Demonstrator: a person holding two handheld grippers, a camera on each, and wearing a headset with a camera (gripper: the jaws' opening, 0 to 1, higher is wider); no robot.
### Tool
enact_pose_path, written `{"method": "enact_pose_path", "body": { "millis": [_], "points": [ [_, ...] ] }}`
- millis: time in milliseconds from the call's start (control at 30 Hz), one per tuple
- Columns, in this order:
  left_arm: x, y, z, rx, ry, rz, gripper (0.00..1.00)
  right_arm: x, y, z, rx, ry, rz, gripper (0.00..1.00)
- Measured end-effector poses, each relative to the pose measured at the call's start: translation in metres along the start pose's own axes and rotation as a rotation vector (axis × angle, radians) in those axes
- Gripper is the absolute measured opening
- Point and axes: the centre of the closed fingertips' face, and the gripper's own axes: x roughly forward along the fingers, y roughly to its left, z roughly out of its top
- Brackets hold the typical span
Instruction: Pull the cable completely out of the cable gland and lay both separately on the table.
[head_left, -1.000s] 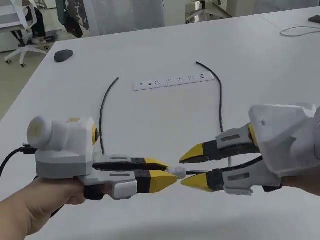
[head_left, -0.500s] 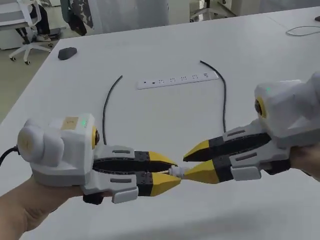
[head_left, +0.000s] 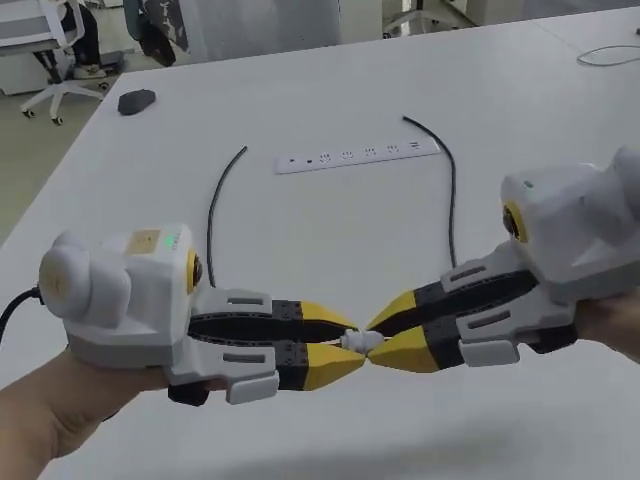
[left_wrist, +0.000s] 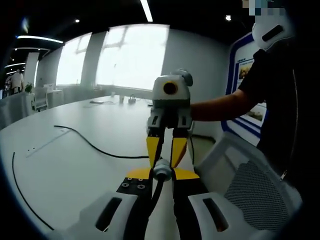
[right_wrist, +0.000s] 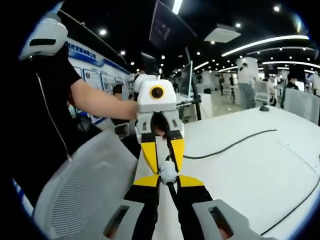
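The white cable gland (head_left: 357, 342) hangs above the table between two gripper tips that meet nose to nose. My left gripper (head_left: 343, 347), coming from the left, is shut on the gland (left_wrist: 162, 171). From the right, my right gripper (head_left: 376, 337) has closed on the short black cable (right_wrist: 172, 192) right beside the gland (right_wrist: 168, 172). That cable runs back between the right jaws. In the left gripper view the right gripper (left_wrist: 165, 151) faces me. In the right gripper view the left gripper (right_wrist: 162, 159) faces me. The cable still sits in the gland.
On the white table (head_left: 330, 235) lie a white power strip (head_left: 355, 157), a loose black cable (head_left: 213, 210) to its left and another black cable (head_left: 451, 190) to its right. A dark mouse (head_left: 137, 100) rests at the far left. An office chair (head_left: 50, 60) stands beyond the edge.
The right gripper, open a second ago, has moved left to meet the left gripper and closed on the cable beside the gland. The left gripper stays shut.
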Motion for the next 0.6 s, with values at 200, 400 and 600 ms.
{"method": "enact_pose_path", "body": {
  "millis": [200, 400, 600],
  "points": [
    [0.0004, 0.0019, -0.0005, -0.100, -0.017, 0.009, 0.15, -0.0007, -0.0010, 0.0001, -0.192, 0.025, -0.049, 0.07],
    [-0.0009, 0.0040, -0.0039, -0.296, -0.012, 0.017, 0.15, 0.0014, 0.0003, -0.0010, -0.353, 0.061, -0.080, 0.07],
    [-0.0021, 0.0029, -0.0071, -0.447, -0.011, 0.021, 0.15, 0.0040, 0.0014, -0.0036, -0.494, 0.093, -0.100, 0.07]
  ]
}}
